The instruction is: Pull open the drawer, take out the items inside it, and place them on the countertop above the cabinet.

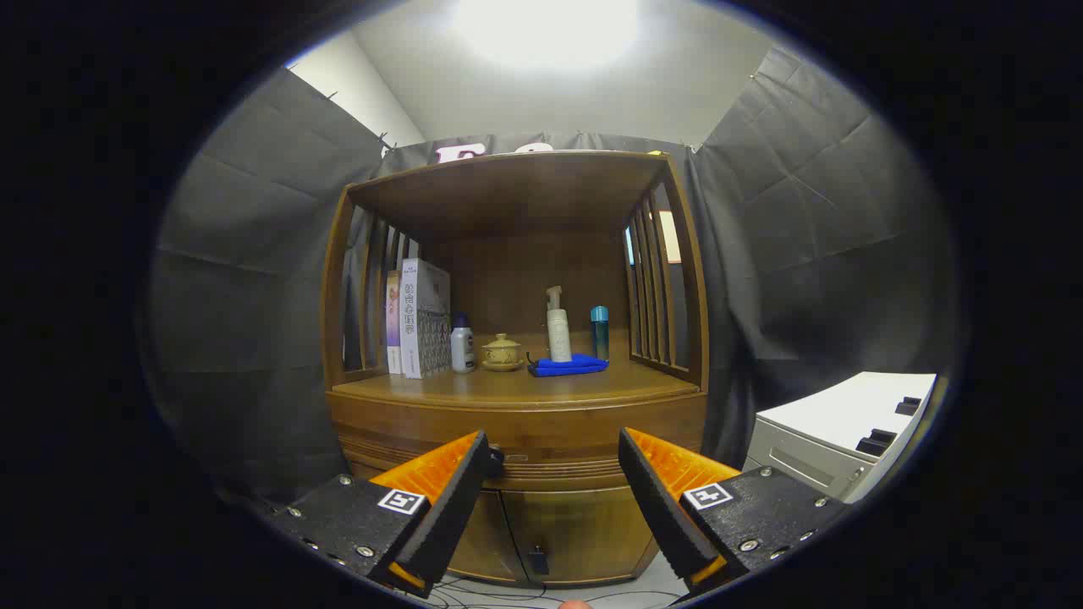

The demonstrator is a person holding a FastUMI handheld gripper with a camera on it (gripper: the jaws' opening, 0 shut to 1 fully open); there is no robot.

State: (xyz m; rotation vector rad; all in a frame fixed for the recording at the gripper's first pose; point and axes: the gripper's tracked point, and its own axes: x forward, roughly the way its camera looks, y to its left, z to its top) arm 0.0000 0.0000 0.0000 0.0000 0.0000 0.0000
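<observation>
A wooden cabinet (516,423) stands ahead of me against the booth wall. Its drawer front (541,436) sits shut just under the countertop (508,385), with a small dark knob (496,459) showing beside my left fingertip. My gripper (554,461) is open, its fingers spread wide in front of the drawer front with nothing between them. On the countertop stand books (420,319), a white bottle (462,344), a small yellow lidded cup (502,351), a pump bottle (558,326), a teal bottle (600,331) and a folded blue cloth (568,365).
Below the drawer are two cabinet doors (541,533). A white and grey unit (838,440) stands to the right of the cabinet. Slatted wooden sides and a roof (508,182) close in the countertop space. Cables lie on the floor below.
</observation>
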